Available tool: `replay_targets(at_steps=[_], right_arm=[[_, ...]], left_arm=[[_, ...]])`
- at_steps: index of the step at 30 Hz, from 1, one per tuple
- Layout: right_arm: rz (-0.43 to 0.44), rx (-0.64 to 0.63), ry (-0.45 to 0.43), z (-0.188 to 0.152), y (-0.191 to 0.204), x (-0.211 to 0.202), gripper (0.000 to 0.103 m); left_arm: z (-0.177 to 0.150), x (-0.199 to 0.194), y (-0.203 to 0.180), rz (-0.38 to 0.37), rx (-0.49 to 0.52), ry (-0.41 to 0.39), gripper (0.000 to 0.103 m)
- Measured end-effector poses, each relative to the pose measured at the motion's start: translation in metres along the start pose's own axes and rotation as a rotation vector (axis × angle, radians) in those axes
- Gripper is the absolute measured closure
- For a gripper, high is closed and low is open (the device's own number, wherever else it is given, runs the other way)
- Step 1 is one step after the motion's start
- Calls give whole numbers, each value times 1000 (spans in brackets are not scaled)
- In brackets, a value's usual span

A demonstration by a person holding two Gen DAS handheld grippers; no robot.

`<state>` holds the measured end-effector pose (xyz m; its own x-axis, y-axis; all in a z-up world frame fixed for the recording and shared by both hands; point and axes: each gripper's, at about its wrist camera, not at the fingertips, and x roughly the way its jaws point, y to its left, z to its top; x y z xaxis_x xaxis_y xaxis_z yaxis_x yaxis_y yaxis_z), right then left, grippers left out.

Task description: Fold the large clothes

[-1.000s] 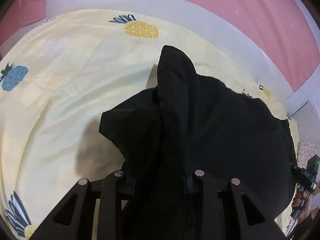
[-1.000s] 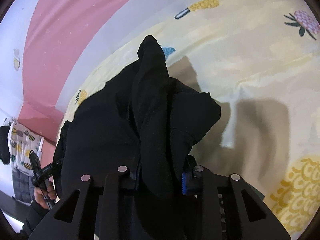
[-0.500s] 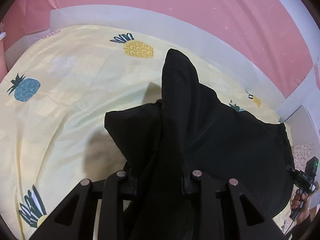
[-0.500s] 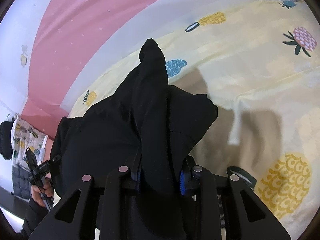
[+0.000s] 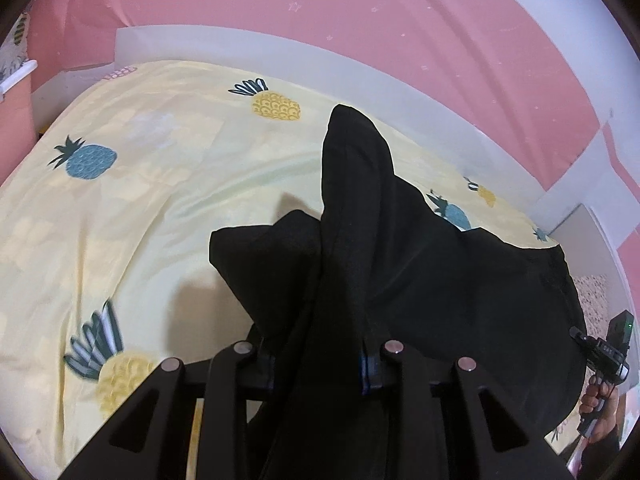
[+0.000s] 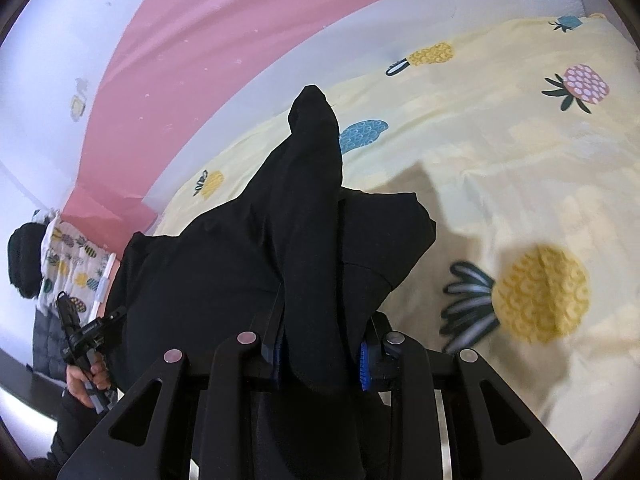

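Note:
A large black garment (image 5: 420, 280) hangs stretched between my two grippers above a yellow bedsheet with pineapple prints (image 5: 140, 200). My left gripper (image 5: 320, 360) is shut on one bunched corner of it, and the cloth stands up in a peak past the fingers. My right gripper (image 6: 320, 352) is shut on the other corner of the black garment (image 6: 240, 272) in the same way. The right gripper (image 5: 604, 352) shows at the far right of the left wrist view, and the left gripper (image 6: 80, 336) at the far left of the right wrist view.
The bed (image 6: 520, 160) lies below, bordered by a white band and a pink wall (image 5: 360, 20). A pineapple-print cloth and a dark padded item (image 6: 64, 264) hang at the left edge of the right wrist view.
Both grippers have lifted and tilted up with the garment held. More of the wall and the far side of the bed shows, and the sheet has slid downward in both views.

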<state>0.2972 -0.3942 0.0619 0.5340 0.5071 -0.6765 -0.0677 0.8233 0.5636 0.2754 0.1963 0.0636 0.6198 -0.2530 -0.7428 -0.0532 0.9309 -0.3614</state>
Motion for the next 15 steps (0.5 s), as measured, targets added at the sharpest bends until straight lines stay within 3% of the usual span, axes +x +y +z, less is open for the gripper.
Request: replay_targets(at_steps=[7,15], right_arm=[[2,33,20,-45,-10,-20,76],[-29,115,102,-91,-49,-1,75]], left_arm=[[-49,-22,8,-16,-16,19,74],[-108,11,29,9,-42,94,73]])
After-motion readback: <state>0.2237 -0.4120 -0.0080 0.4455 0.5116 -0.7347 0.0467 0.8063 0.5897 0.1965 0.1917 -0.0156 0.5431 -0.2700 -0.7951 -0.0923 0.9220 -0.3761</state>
